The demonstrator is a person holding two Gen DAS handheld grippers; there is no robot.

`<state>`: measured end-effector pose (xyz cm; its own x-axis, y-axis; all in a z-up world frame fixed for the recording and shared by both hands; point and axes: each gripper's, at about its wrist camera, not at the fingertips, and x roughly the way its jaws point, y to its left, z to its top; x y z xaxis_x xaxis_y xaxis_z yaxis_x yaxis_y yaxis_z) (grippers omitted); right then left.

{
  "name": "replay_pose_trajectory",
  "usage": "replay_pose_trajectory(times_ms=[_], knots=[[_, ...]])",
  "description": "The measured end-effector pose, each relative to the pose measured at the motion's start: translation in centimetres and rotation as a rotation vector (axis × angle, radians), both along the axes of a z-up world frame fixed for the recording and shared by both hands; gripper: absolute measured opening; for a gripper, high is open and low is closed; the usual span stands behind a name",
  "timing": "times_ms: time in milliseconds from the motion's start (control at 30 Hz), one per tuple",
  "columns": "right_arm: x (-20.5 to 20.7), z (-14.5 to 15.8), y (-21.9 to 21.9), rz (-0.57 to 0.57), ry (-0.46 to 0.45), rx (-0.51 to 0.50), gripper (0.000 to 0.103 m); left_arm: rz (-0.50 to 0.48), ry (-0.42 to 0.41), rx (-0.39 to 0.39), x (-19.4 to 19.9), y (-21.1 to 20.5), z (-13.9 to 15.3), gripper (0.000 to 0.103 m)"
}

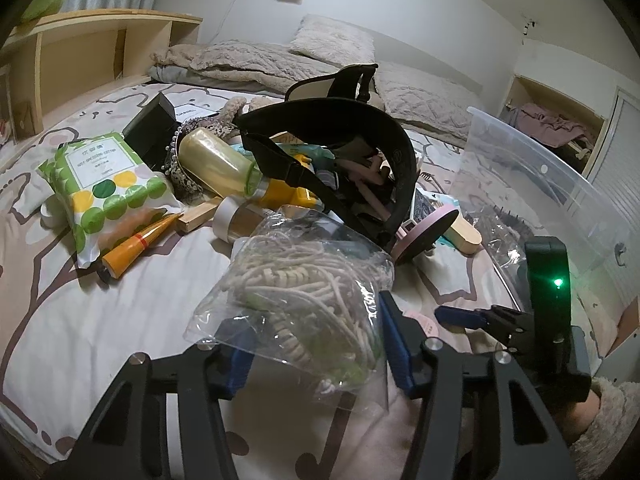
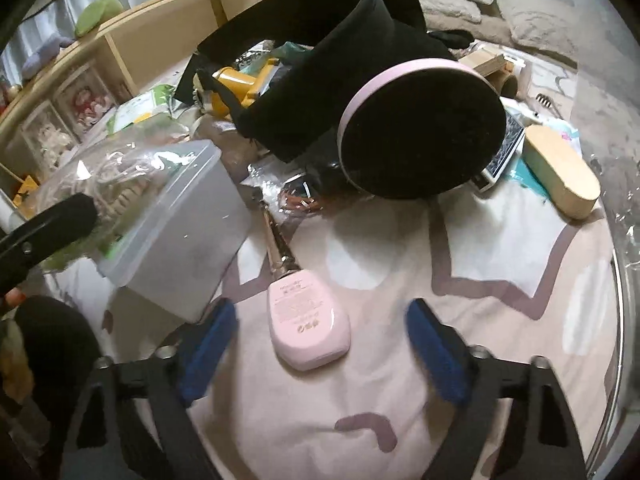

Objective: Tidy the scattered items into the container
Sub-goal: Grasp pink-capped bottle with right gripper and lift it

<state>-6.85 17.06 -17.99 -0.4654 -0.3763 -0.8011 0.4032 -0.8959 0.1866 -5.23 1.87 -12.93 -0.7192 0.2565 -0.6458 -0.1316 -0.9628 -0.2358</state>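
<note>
Patterned bedsheet (image 2: pixel 360 400) – left gripper (image 1: pixel 316 344) clenching crinkly clear bag of cord (image 1: pixel 304 292); right gripper (image 2: pixel 320 344) straddling, unclamped, smooth pink handle (image 2: pixel 308 328).

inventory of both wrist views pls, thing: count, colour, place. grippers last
cord bag: 1, clear, between left pads
pink device: 1, pink, on bedsheet between right fingers
lidded box: 1, translucent, left of pink device
black strap: 1, black, over pile
round mirror: 1, pink rim, against pile
cotton pack: 1, green-dotted, pile's left
storage bin: 1, clear, right
left gripper: shut on bag
right gripper: open, straddling pink device
</note>
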Motion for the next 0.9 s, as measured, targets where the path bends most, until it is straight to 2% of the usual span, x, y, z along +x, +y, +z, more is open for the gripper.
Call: replay_pose_trajectory(times_ms=[67, 200, 300, 400, 900], knots=[[0.0, 0.0, 0.2, -0.003, 0.013, 0.001, 0.065, 0.000, 0.001, -0.002, 0.0, 0.0, 0.0, 0.056], [0.1, -0.2, -0.6, 0.016, 0.061, 0.083, 0.063, 0.002, 0.003, -0.006, 0.1, 0.0, 0.1, 0.056], [0.1, -0.3, -2.1, 0.035, 0.095, 0.120, 0.056, 0.002, 0.002, -0.007, 0.2, 0.0, 0.2, 0.056], [0.2, -0.1, -2.1, 0.041, 0.099, 0.095, 0.041, 0.005, 0.001, -0.004, 0.2, -0.1, 0.2, 0.056], [2.4, 1.0, 0.1, -0.051, 0.059, -0.134, 0.037, 0.018, -0.004, 0.010, 1.1, -0.6, 0.4, 0.055]])
